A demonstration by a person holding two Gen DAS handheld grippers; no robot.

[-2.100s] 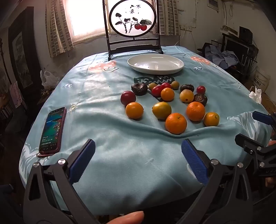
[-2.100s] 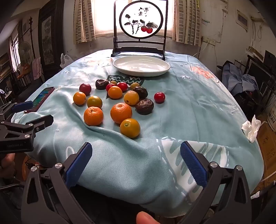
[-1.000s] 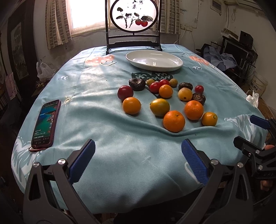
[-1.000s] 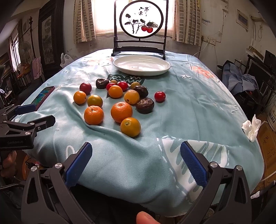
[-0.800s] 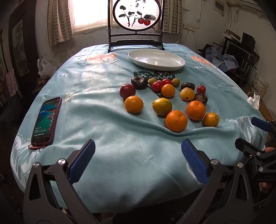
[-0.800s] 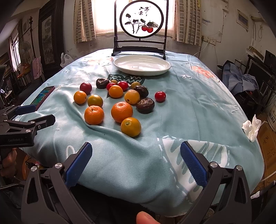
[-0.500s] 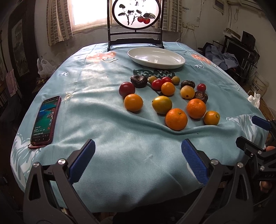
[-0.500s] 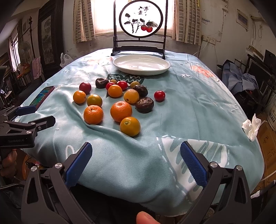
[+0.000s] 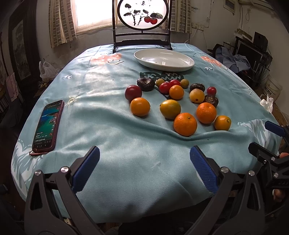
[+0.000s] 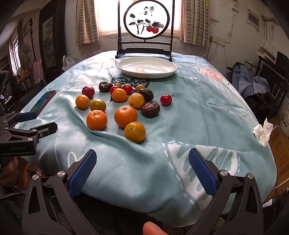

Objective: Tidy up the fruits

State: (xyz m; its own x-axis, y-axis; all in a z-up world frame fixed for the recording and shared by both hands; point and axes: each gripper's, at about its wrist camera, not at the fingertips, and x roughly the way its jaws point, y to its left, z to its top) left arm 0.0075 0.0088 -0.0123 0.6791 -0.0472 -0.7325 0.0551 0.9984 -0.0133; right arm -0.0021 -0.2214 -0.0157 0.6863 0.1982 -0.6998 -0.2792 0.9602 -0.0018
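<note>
Several fruits lie loose on the light blue tablecloth [image 9: 108, 137]: oranges such as the nearest one [image 9: 185, 124] [image 10: 96, 119], a small orange [image 9: 222, 123] [image 10: 135, 132], red tomatoes [image 9: 133, 92] [image 10: 165, 99], and dark wrinkled fruits [image 9: 146, 84] [image 10: 150, 109]. An empty white plate [image 9: 164, 59] [image 10: 146, 67] sits behind them. My left gripper [image 9: 143, 167] is open and empty at the table's near edge. My right gripper [image 10: 141, 165] is open and empty at the near edge too, and it also shows at the right of the left wrist view [image 9: 267, 137].
A phone [image 9: 48, 124] [image 10: 43, 101] lies at the table's left edge. A dark-framed round painted screen [image 9: 141, 16] [image 10: 145, 21] stands behind the plate. A crumpled tissue [image 10: 262, 133] lies off the table's right side. Cluttered furniture stands at the far right.
The left gripper's view has shifted slightly forward and up over the table edge. Both grippers stay open and empty. The fruits have not moved.
</note>
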